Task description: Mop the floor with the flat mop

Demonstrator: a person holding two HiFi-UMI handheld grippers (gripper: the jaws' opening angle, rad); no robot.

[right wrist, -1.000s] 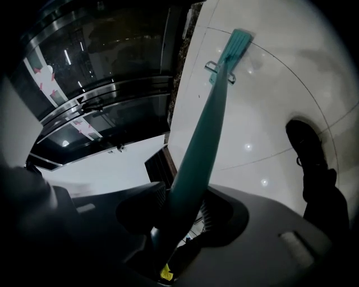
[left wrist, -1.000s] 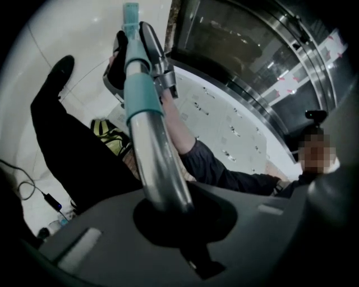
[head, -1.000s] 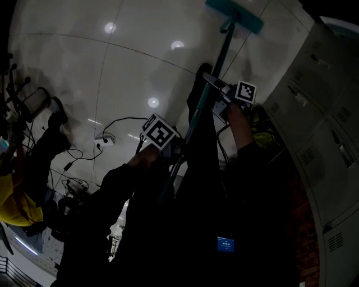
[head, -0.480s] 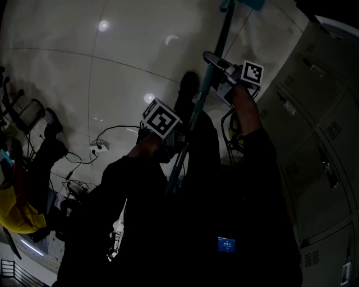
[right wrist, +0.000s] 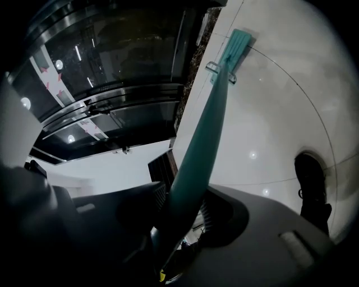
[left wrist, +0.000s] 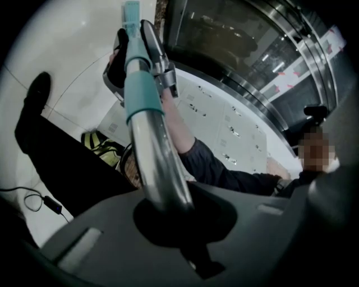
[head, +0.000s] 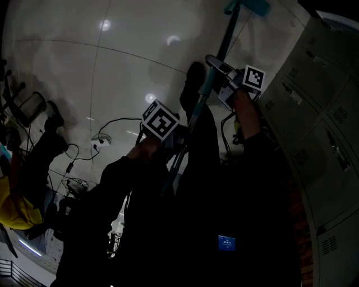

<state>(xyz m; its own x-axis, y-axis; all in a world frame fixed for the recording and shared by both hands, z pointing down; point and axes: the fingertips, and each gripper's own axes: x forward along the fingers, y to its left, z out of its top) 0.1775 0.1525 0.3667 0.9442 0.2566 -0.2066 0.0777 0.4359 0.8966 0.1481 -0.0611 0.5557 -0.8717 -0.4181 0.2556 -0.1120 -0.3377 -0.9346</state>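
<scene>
The flat mop (head: 216,61) stands out in front of the person, on the glossy white tiled floor (head: 112,67). Its teal mop head (head: 247,5) lies on the tiles at the far end, close to a row of grey lockers (head: 320,101) on the right. Its pole (head: 193,120) slants back from the head toward the person's body.

The left hand-held gripper (head: 180,141) sits lower on the pole. In the left gripper view its jaws are pressed onto the bare steel part of the pole (left wrist: 160,162), just below a teal sleeve (left wrist: 140,89). The right hand-held gripper (head: 221,78) is farther up toward the mop head, and in its own view its jaws pinch the teal part of the pole (right wrist: 202,134), with the mop head (right wrist: 235,47) flat on the floor beyond.

A dark shoe (head: 193,84) rests on the tiles just left of the pole, between the two hand-held grippers. Black cables (head: 106,132) trail across the floor to the left, well apart from the mop.
</scene>
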